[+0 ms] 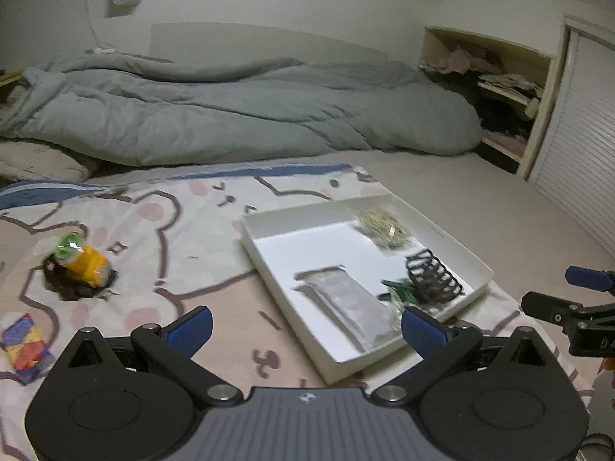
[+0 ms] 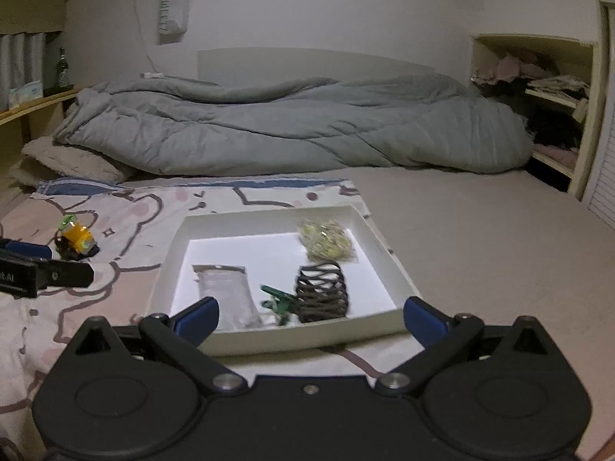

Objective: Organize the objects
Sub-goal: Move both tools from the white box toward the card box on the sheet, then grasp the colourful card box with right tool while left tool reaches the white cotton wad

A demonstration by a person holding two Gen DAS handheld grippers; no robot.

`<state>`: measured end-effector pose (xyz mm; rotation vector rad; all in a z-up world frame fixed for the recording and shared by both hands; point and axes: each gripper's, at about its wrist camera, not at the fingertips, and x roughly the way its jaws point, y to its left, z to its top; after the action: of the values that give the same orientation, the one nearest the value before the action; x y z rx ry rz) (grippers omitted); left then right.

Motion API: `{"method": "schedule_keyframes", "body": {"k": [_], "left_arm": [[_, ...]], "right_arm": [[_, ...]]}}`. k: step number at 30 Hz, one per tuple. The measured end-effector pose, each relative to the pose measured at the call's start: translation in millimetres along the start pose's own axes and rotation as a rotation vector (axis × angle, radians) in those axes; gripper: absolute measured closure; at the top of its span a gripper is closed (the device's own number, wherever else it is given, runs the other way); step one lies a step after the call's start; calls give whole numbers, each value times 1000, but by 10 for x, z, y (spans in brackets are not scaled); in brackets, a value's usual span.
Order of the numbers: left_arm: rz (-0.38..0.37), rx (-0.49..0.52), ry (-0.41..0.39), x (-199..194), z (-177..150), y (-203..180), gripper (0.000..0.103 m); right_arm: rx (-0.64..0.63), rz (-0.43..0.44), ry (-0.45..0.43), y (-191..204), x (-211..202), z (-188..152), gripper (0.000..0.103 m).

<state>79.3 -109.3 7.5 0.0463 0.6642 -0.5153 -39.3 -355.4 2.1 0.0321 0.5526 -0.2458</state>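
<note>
Grey packet (image 2: 226, 294) lengthwise along tray (image 2: 388, 265)

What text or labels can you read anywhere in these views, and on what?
"DA": white letters on the right gripper body in the left wrist view, cut off at the frame edge.
"AI": partial letters on the left gripper body in the right wrist view.
Grey packet in the white tray: print too blurred.
Yellow bottle: label unreadable.

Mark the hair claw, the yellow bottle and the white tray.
hair claw (image 2: 322, 292), right wrist view, middle of its dark teeth
yellow bottle (image 1: 87, 264), left wrist view, yellow body
white tray (image 2: 307, 336), right wrist view, near wall
</note>
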Motion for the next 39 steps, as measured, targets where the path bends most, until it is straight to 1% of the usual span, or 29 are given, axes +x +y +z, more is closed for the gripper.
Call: {"method": "schedule_keyframes", "body": {"k": [5,7,10,17,23,27,30,32,35,37,39], "left_arm": [[75,-10,4,-206,16,315,0],[106,-34,5,-288,4,484,0],[134,-71,7,-412,-4,729,0],[210,-110,-24,-709,24,1235,0],[266,-123,-70,-970,47,1615,0],[321,-99,-83,-1119,17,1826,0],[352,-85,-75,-1181,-58,1952,0],[351,-71,-60,-1188,-142,2025,0],[326,-45,-41,-1183,-299,2111,0],[329,-54,-20,-1159,-401,2195,0],[323,-86,-11,-1137,-492,2312,0]], "right_arm": [[-42,56,-18,253,23,149,0],[-63,82,-22,385,59,205,0],[-97,114,-26,596,127,283,0],[-139,207,-29,1075,298,493,0],[-141,293,-39,1455,420,694,0],[-154,338,-40,1703,499,781,0],[-163,373,-37,1891,568,804,0],[-162,394,-27,2002,611,797,0],[-173,419,-17,2186,675,750,0],[-182,438,-13,2311,723,700,0],[-192,453,1,2449,776,649,0]]}}
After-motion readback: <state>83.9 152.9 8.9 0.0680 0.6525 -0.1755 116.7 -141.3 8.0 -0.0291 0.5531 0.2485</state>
